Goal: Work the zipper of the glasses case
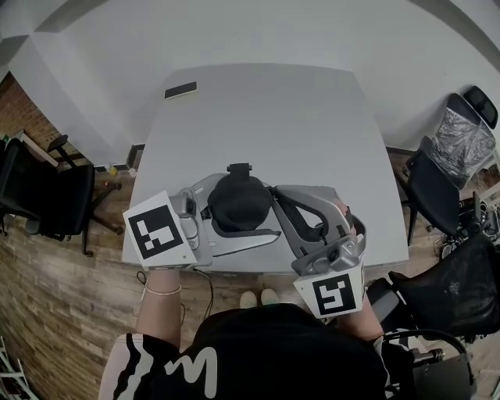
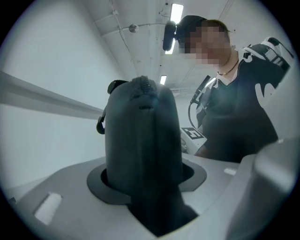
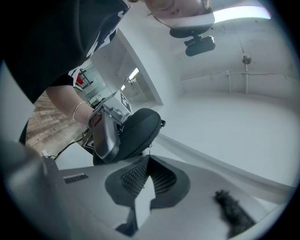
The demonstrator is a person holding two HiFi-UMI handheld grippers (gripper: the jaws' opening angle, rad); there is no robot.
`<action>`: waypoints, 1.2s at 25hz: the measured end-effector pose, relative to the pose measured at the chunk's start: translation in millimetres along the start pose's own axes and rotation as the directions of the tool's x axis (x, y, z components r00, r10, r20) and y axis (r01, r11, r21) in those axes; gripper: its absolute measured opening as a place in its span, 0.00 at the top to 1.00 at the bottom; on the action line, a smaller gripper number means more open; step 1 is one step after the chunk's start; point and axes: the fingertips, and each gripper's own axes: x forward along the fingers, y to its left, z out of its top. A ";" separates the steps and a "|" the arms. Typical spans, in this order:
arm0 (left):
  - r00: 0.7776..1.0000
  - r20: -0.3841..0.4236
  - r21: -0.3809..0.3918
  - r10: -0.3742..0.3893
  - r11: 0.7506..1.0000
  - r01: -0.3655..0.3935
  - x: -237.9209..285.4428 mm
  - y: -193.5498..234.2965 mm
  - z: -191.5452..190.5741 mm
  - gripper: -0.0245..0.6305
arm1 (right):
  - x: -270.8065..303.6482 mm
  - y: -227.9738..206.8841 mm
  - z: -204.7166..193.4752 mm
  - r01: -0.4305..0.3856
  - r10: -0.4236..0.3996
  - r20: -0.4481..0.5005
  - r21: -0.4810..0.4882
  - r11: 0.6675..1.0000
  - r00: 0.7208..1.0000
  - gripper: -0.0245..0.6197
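The left hand-held gripper [image 1: 225, 216] holds the black glasses case [image 1: 238, 205] clamped between wide-set jaws, over the desk's [image 1: 273, 117] near edge. The right hand-held gripper [image 3: 147, 161] has its tips pinched on the thin zipper pull [image 3: 148, 151].

Head view: grey table [image 1: 312, 117] at centre, reaching toward 12 o'clock, with a small dark slab [image 1: 180, 90] near its far corner at 11 o'clock. White walls [image 1: 234, 31] fill 11 to 1 o'clock; a brick strip [image 1: 17, 117] shows at 10 o'clock. Wood floor [image 1: 55, 328] spans 7 to 9 o'clock. Black office chair [image 1: 47, 199] at 9 o'clock; further black chairs [image 1: 437, 195] at 3 to 4 o'clock. Left gripper view: white ceiling with conduit [image 2: 123, 40] and strip lamps [image 2: 176, 10] at 12 o'clock.
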 end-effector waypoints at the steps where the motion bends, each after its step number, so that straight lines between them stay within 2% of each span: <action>1: 1.000 0.012 -0.007 0.006 1.000 -0.006 -1.0 2.5 0.8 0.57 | 2.4 -1.2 0.1 0.010 -0.010 -0.005 -0.004 1.000 1.000 0.95; 5: 0.998 0.058 0.013 0.021 1.000 -0.022 -1.4 9.7 3.6 0.57 | 6.8 -3.6 -1.9 0.039 -0.041 -0.033 -0.037 0.999 0.999 0.95; 8: 0.998 0.035 0.002 0.052 0.999 -0.053 -1.1 11.1 4.8 0.56 | 6.8 -3.0 -4.3 0.043 -0.046 -0.045 -0.055 0.998 0.998 0.95; 9: 0.997 0.054 -0.007 0.054 0.999 -0.054 -2.5 11.7 8.7 0.56 | 6.9 -1.0 -5.0 0.036 -0.039 -0.047 -0.057 0.998 0.998 0.95; 12: 0.982 0.187 0.011 0.021 1.000 -0.023 -10.1 13.8 30.8 0.57 | 8.6 7.3 -7.2 0.008 -0.012 -0.059 -0.071 0.997 0.998 0.95; 13: 0.980 0.200 0.023 0.016 1.000 -0.021 -10.9 14.0 35.1 0.57 | 8.8 8.4 -8.0 0.005 -0.009 -0.063 -0.068 0.998 0.998 0.95; 16: 0.976 0.216 0.037 0.015 0.999 -0.023 -10.7 14.4 43.2 0.56 | 9.7 7.3 -8.8 0.017 -0.019 -0.059 -0.041 0.999 0.998 0.95; 19: 0.960 0.278 0.021 0.030 0.999 -0.037 -15.8 18.4 54.9 0.56 | 12.4 7.2 -9.9 0.026 -0.027 -0.056 -0.020 0.999 0.998 0.95; 26: 0.931 0.362 -0.002 0.046 0.999 -0.049 -22.4 26.7 72.4 0.56 | 15.7 16.0 -21.8 0.017 -0.015 -0.069 0.028 0.999 0.998 0.95; 30: 0.934 0.350 0.009 0.069 0.997 -0.077 -18.7 32.2 78.9 0.56 | 20.9 22.3 -28.2 0.008 -0.004 -0.031 0.147 0.989 1.000 0.95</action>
